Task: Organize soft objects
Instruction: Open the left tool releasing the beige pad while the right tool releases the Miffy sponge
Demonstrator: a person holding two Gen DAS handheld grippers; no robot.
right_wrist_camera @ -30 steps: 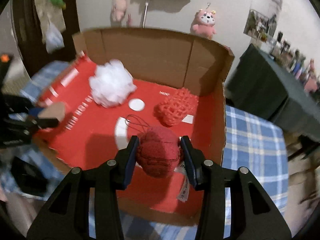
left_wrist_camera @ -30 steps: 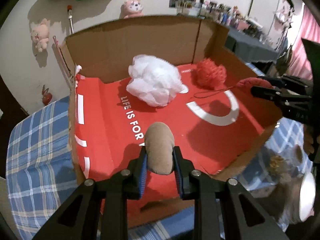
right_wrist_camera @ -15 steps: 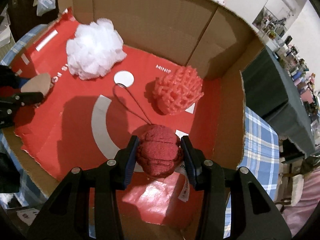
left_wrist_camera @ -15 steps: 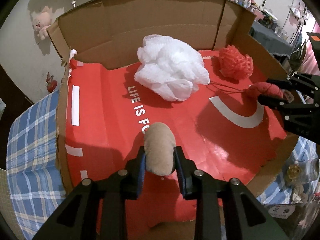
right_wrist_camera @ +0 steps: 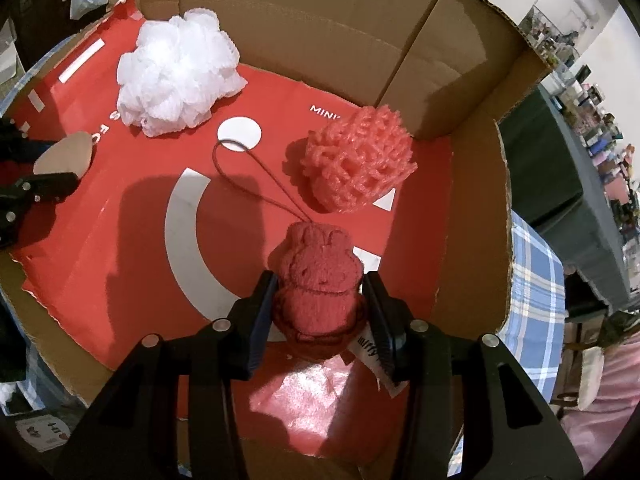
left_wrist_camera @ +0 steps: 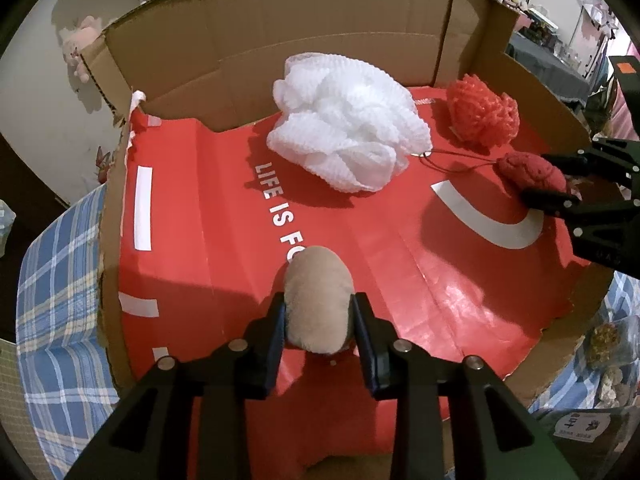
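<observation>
1. The beige plush [left_wrist_camera: 318, 300] sits between the fingers of the left gripper [left_wrist_camera: 319, 322], low over the near part of the cardboard box [left_wrist_camera: 320, 32], just in front of the white lettering on its red floor. The jaws are opening with the plush between them, and the pads look to be touching its sides only lightly. I judge it is about to settle there. Being rounded, it might roll toward the torn near edge of the box.

2. The red knitted bunny [right_wrist_camera: 318, 276] is clamped by the right gripper [right_wrist_camera: 320, 304], down at the box floor toward its right wall. Its cord loop [right_wrist_camera: 244, 168] trails across the floor toward the middle of the box. If this gripper lifts away carelessly, a finger might catch the cord or the paper tag [right_wrist_camera: 370, 354] at the right pad and drag the bunny back out.

3. The coral mesh sponge [right_wrist_camera: 358, 160] rests near the box's far right corner, just beyond the bunny. A sideways push from the right gripper could knock it.

4. The white bath pouf [left_wrist_camera: 346, 120] lies by the box's back wall, apart from both grippers; little risk there.

5. The box stands on a blue checked cloth [left_wrist_camera: 60, 280]; a heavy press might shift it.
</observation>
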